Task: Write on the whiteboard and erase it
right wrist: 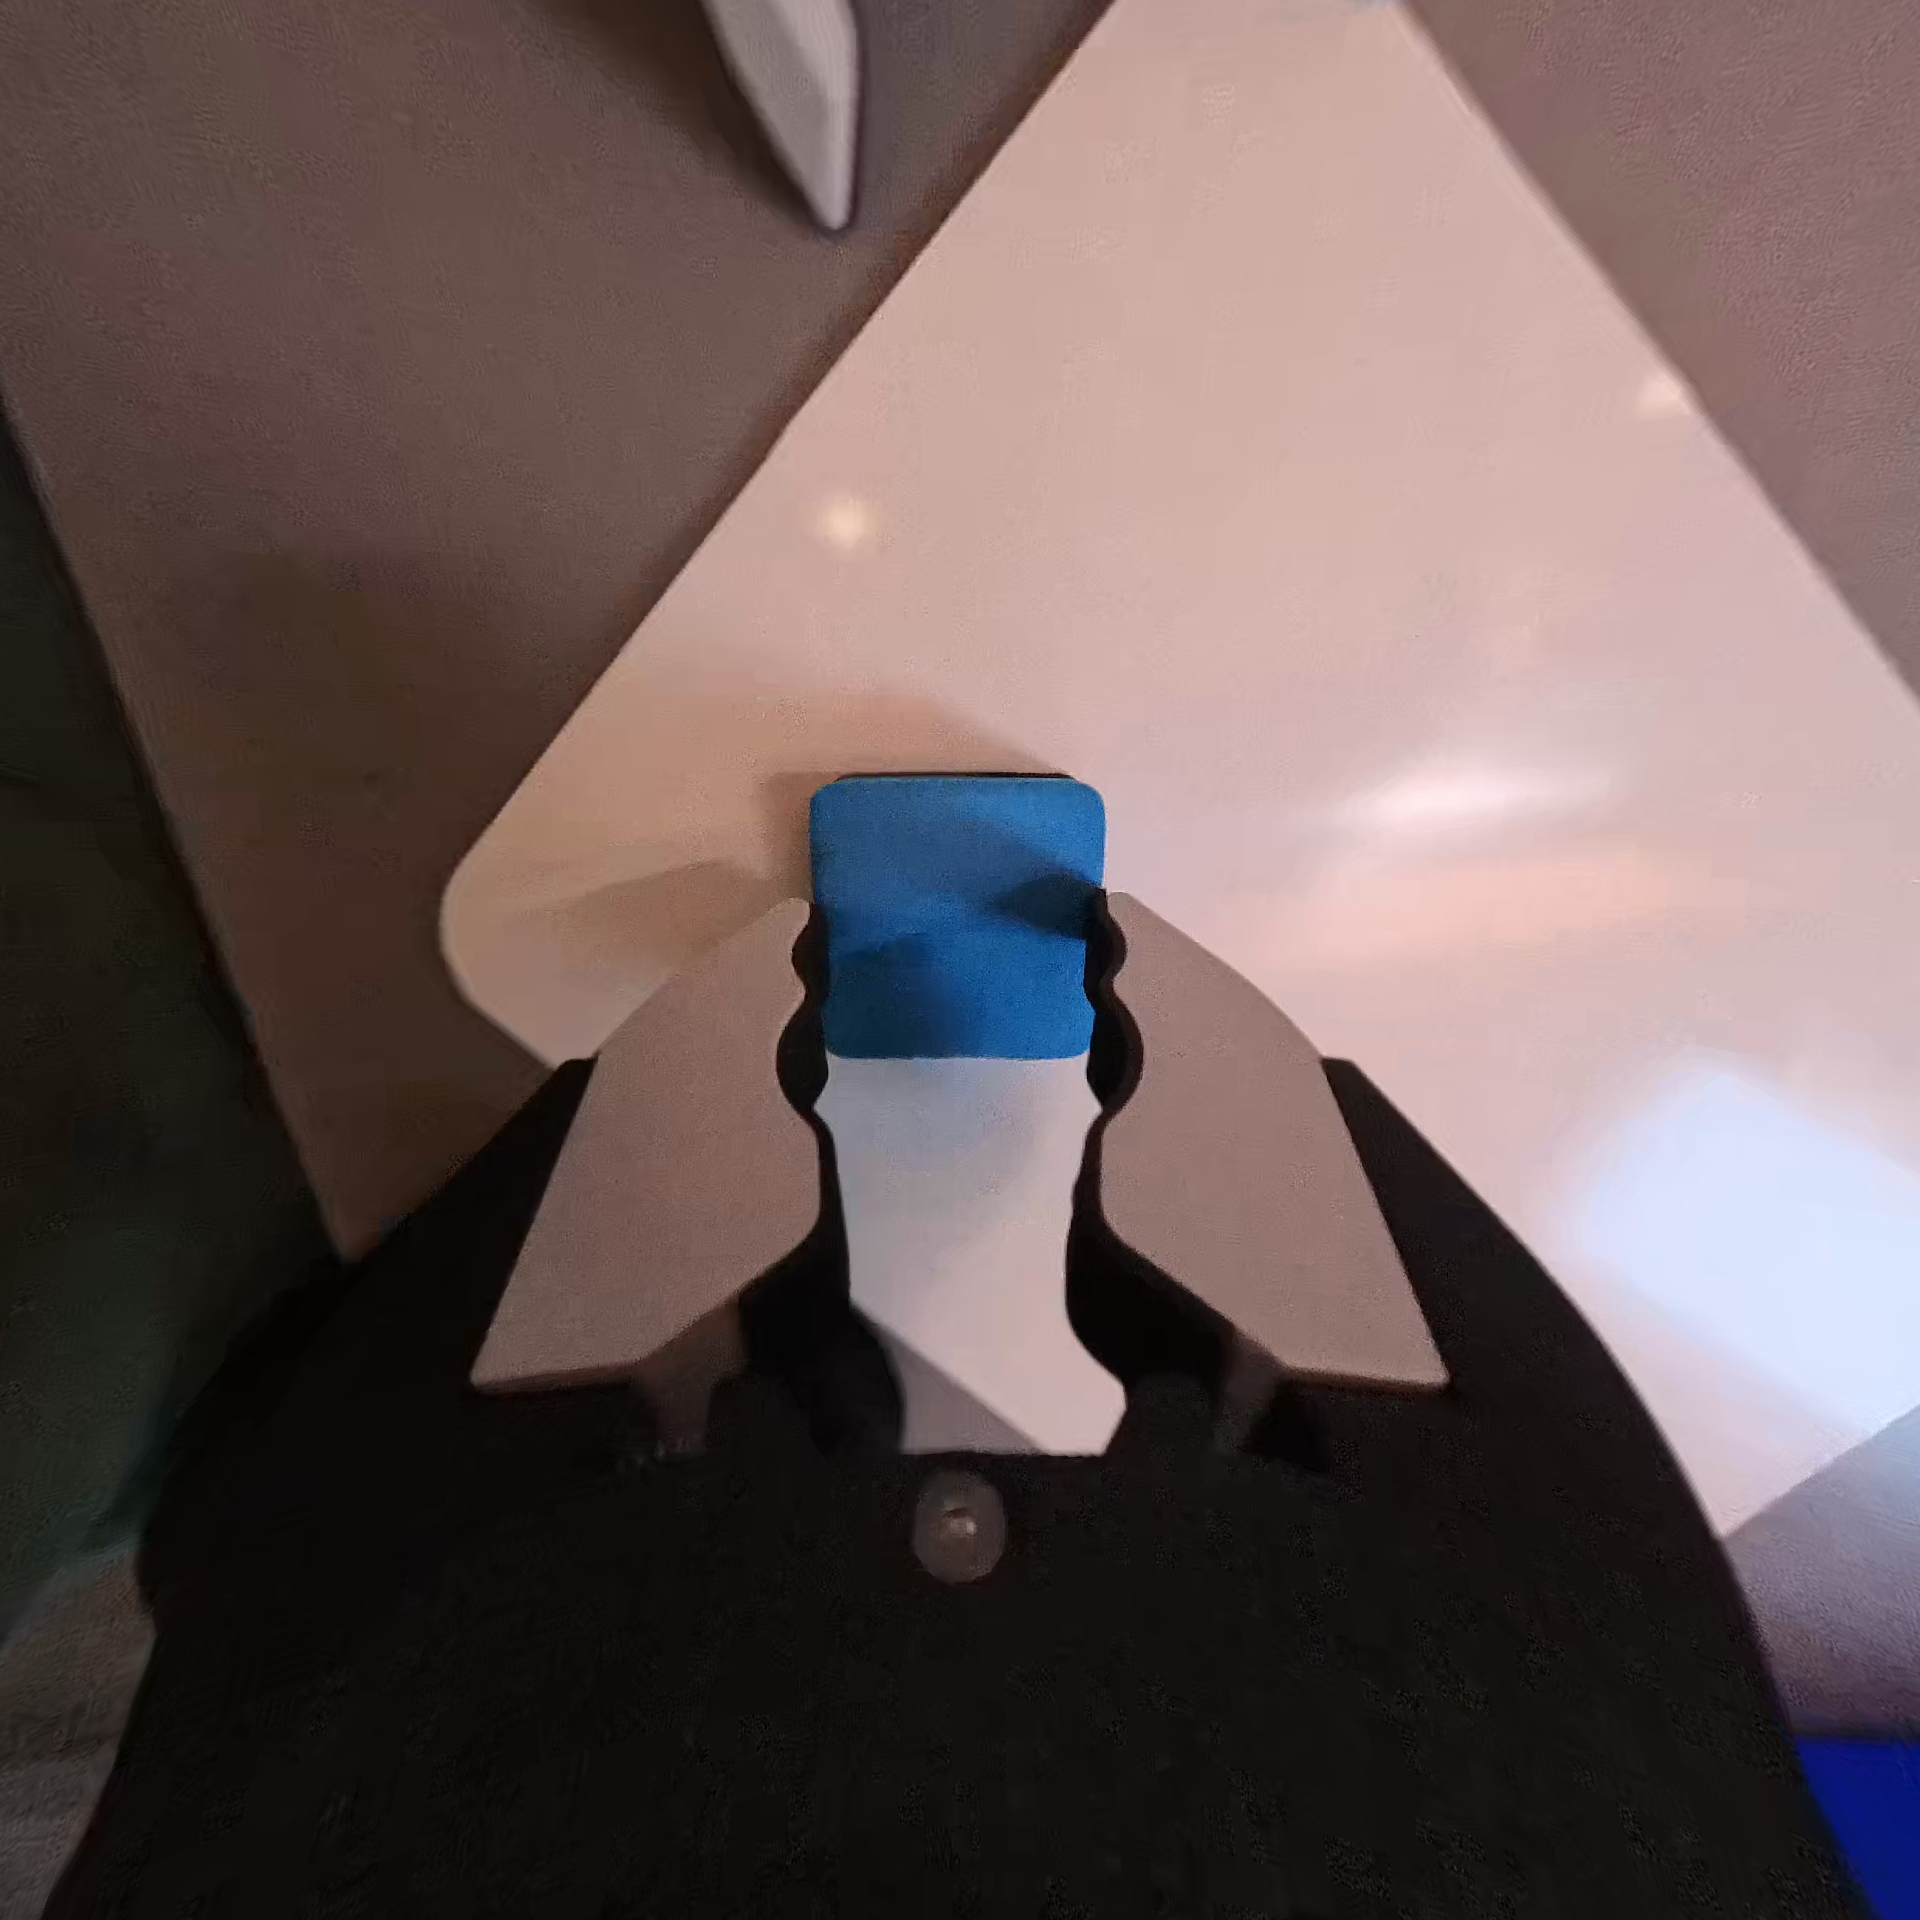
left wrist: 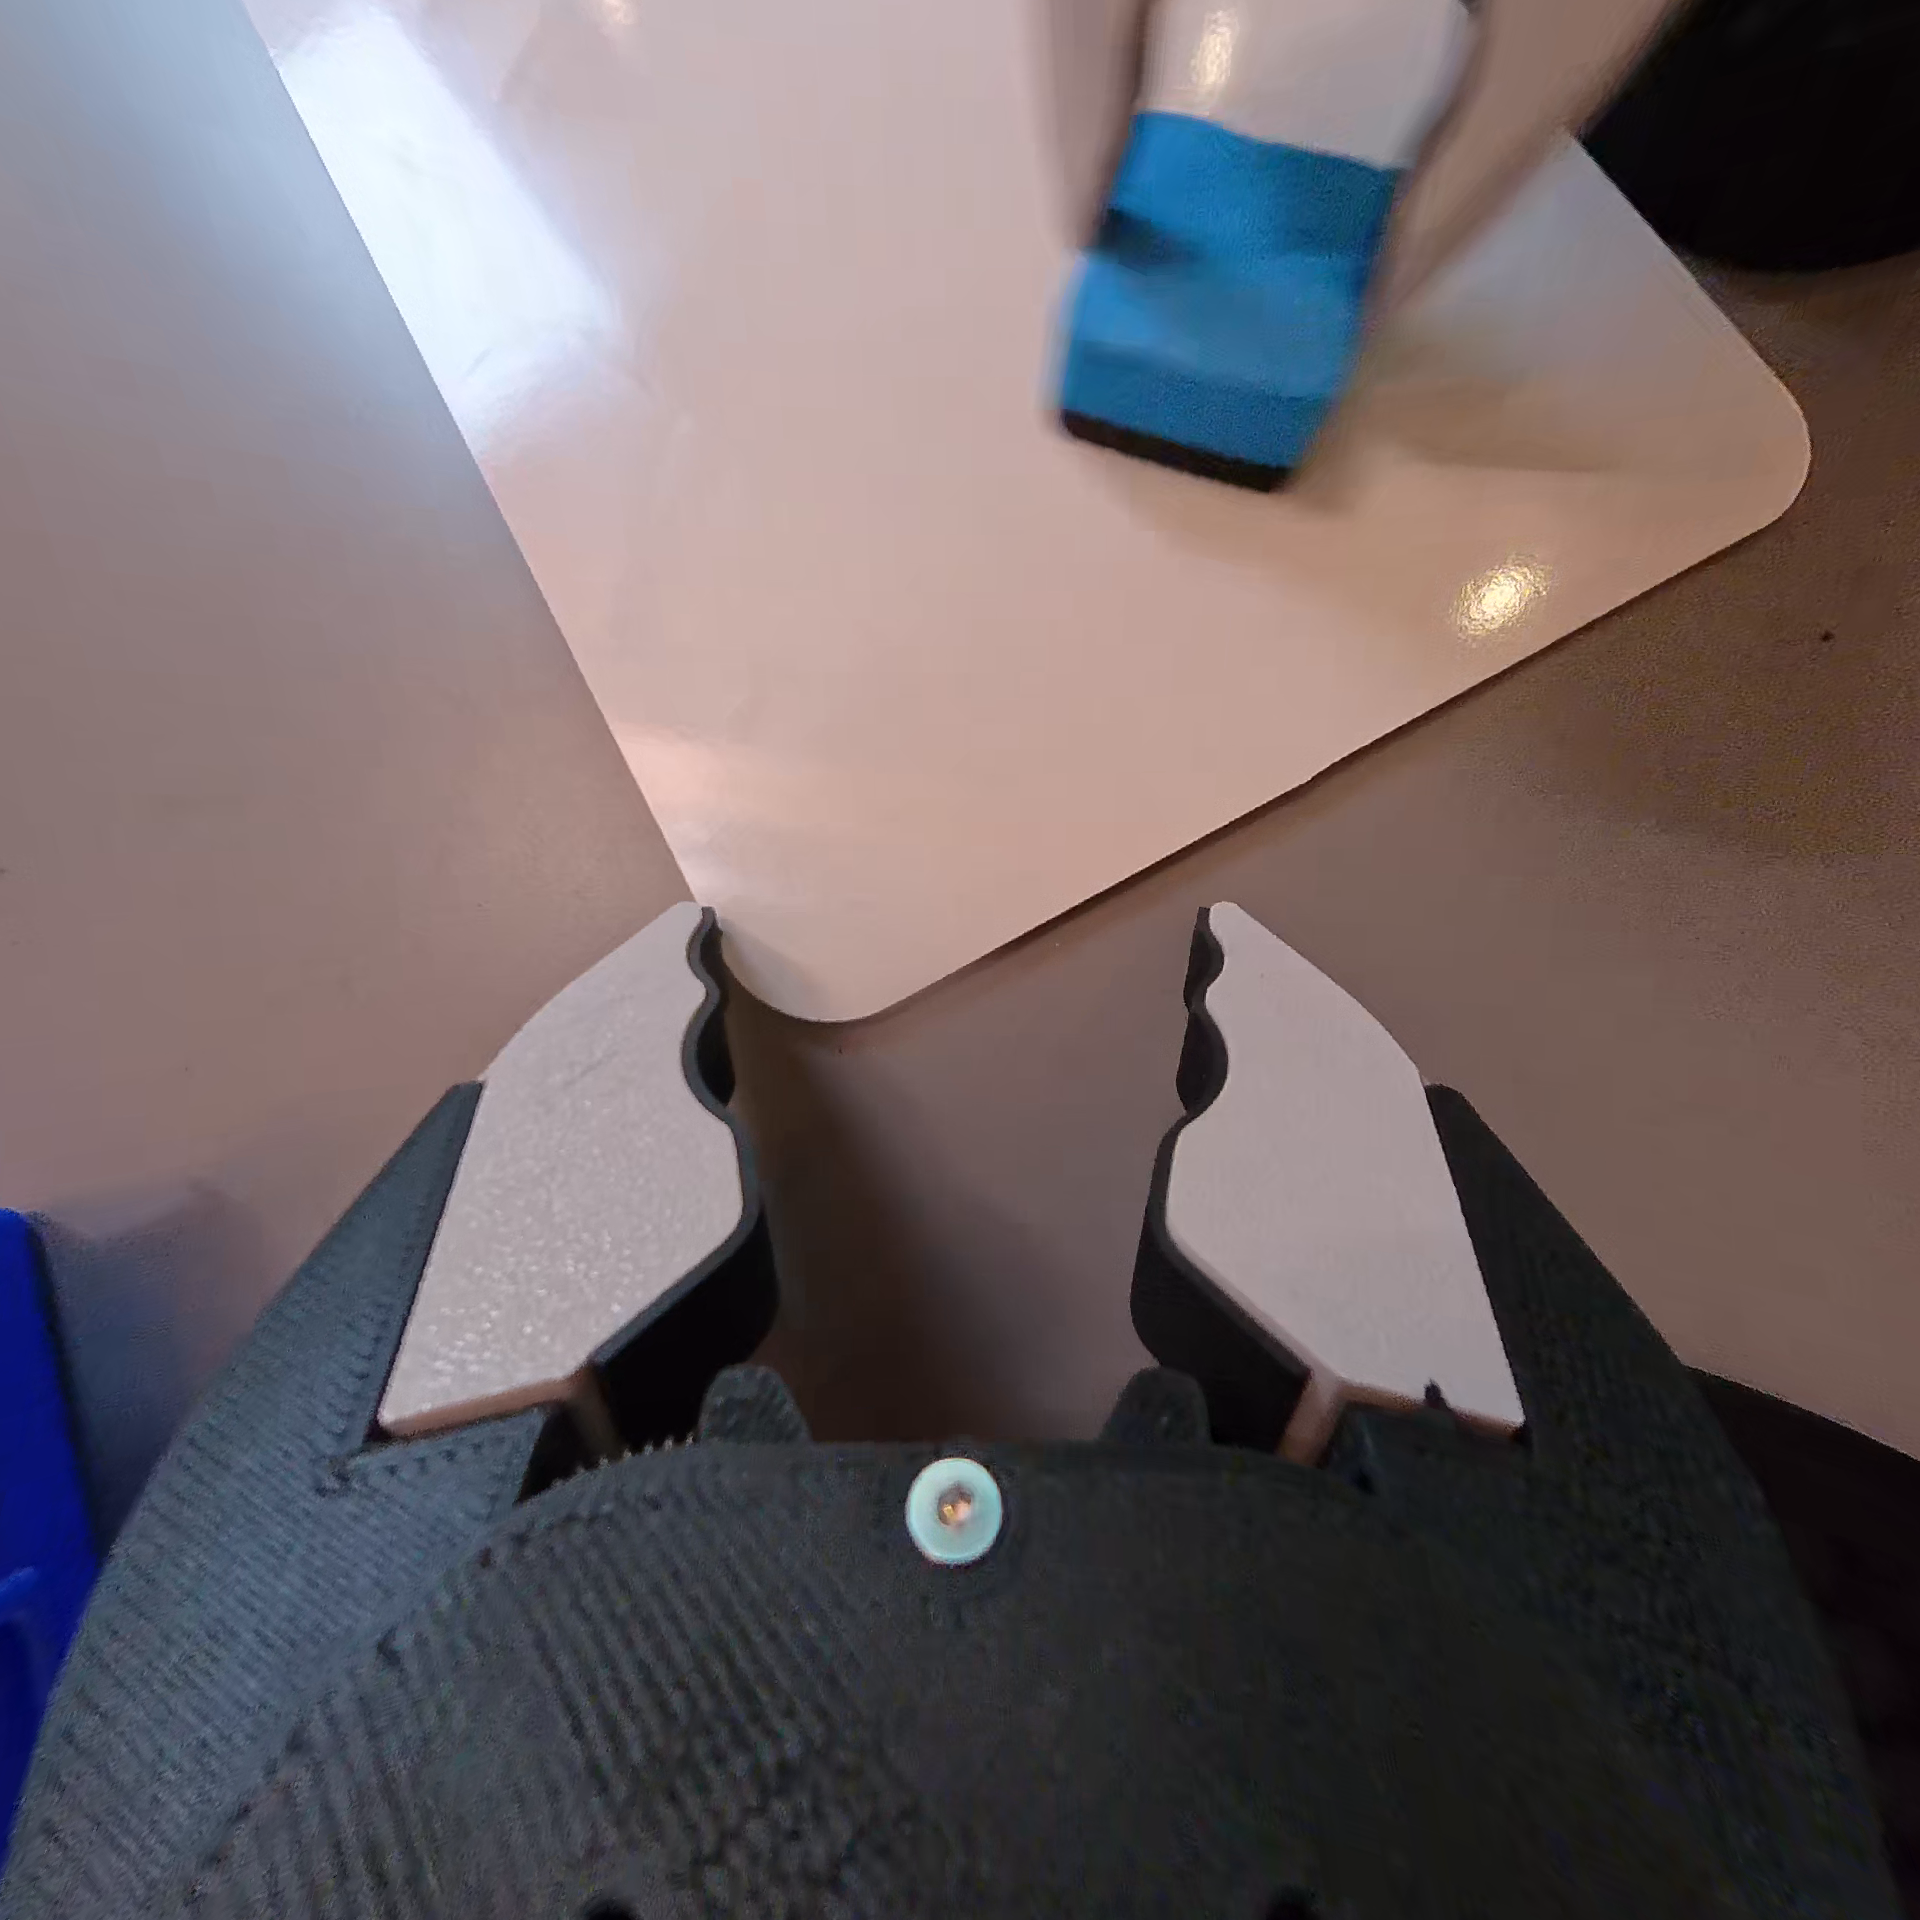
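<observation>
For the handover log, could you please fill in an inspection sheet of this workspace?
Surface: brown table, bare where visible.
Job's things: whiteboard flat, no marks visible; blue eraser on it, near a corner.
Clutter: blue object at table edge, kind unclear.
Grippers: left gripper open, empty, at board corner; right gripper shut on eraser.
Cables: nothing seen.
Surroundings: dark shape beyond board, unclear.

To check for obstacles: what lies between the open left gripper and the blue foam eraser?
Only bare glossy white whiteboard between left gripper and eraser, in the left wrist view.
</observation>
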